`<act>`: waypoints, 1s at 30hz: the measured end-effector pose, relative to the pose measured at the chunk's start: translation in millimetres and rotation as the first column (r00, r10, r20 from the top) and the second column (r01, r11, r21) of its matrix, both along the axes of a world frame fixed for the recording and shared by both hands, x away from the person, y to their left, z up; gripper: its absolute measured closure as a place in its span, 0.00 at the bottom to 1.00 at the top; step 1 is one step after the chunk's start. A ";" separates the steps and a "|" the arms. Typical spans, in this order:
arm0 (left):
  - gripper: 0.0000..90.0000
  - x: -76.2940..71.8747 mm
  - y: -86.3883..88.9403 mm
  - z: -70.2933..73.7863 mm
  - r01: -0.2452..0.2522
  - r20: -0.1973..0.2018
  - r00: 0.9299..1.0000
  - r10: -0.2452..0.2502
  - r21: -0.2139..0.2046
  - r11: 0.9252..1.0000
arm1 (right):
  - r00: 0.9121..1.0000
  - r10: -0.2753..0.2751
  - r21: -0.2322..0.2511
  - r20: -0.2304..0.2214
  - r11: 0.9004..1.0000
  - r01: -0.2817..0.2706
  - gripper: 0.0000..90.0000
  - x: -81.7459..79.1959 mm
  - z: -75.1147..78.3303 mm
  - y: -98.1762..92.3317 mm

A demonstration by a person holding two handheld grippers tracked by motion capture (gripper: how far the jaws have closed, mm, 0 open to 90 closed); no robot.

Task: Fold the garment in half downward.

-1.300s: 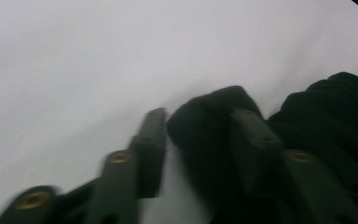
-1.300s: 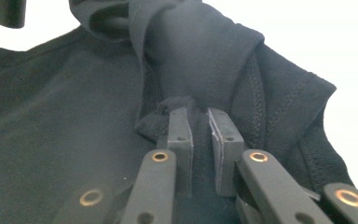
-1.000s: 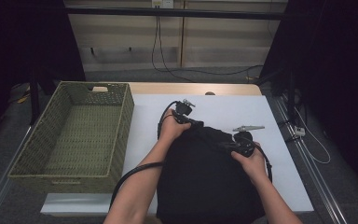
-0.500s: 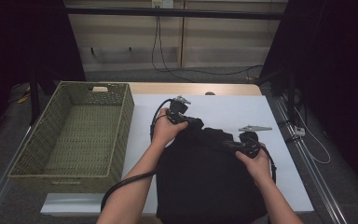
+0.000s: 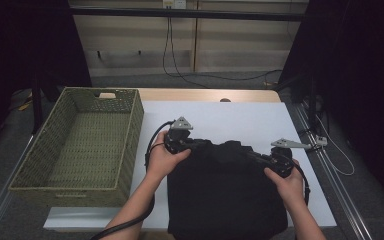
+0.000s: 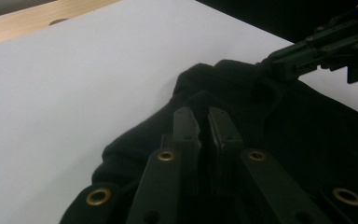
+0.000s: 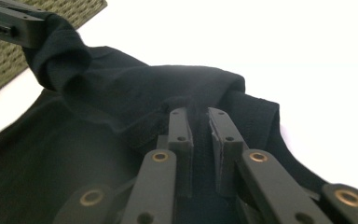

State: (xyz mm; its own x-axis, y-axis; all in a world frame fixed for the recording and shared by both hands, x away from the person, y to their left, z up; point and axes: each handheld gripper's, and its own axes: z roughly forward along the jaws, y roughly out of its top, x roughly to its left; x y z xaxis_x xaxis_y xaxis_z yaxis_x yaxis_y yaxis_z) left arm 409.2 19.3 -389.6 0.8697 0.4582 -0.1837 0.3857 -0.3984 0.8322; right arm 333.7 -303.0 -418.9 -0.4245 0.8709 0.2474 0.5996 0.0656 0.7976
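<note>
High view: I see the black garment (image 5: 227, 192) lying on the white table sheet (image 5: 240, 120), right of the woven basket (image 5: 80, 145), its near end reaching the table's front edge. My left gripper (image 5: 192, 143) sits at the cloth's far left corner and my right gripper (image 5: 260, 159) at its far right corner, each with cloth bunched at the jaws; the far edge runs between them. Left gripper view: jaws nearly together, a thin slit between the pads, with a fold of the black cloth (image 6: 242, 116) pinched there; I note the cloth draped over white sheet (image 6: 74, 93), and the other gripper (image 6: 307, 56) clamping the same edge at upper right. Right gripper view: jaws close-set, a narrow gap packed with black fabric (image 7: 144, 98), so I log it as clamped on the garment; the other gripper (image 7: 14, 25) grips a twisted corner at upper left, with basket weave (image 7: 9, 65) behind it.
</note>
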 end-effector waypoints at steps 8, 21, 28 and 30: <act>0.92 -17.3 9.5 -6.5 0.019 0.006 1.000 -0.019 -0.015 1.000 | 1.000 -0.003 0.031 0.029 1.000 0.003 0.90 -21.6 -0.7 -6.4; 0.92 -30.0 16.2 -13.2 0.040 -0.019 0.999 -0.041 -0.040 0.998 | 0.998 0.027 0.011 0.054 1.000 -0.028 0.90 -36.7 -0.5 -3.0; 0.92 -37.5 16.1 -8.9 0.056 -0.013 0.998 -0.056 -0.052 0.997 | 0.997 0.041 0.011 0.068 0.999 -0.041 0.90 -47.1 4.8 -6.9; 0.92 -39.9 16.3 -8.1 0.063 -0.009 0.998 -0.063 -0.047 0.997 | 0.997 0.044 0.010 0.068 0.999 -0.045 0.90 -50.0 5.5 -7.9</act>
State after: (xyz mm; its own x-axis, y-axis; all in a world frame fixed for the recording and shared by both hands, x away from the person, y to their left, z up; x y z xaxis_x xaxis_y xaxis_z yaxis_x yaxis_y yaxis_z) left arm 369.3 35.6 -397.8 0.8944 0.3934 -0.2130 0.3702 -0.3834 0.8461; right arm 283.8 -310.9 -413.5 -0.4786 0.8483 0.2266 0.5411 0.0817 0.8370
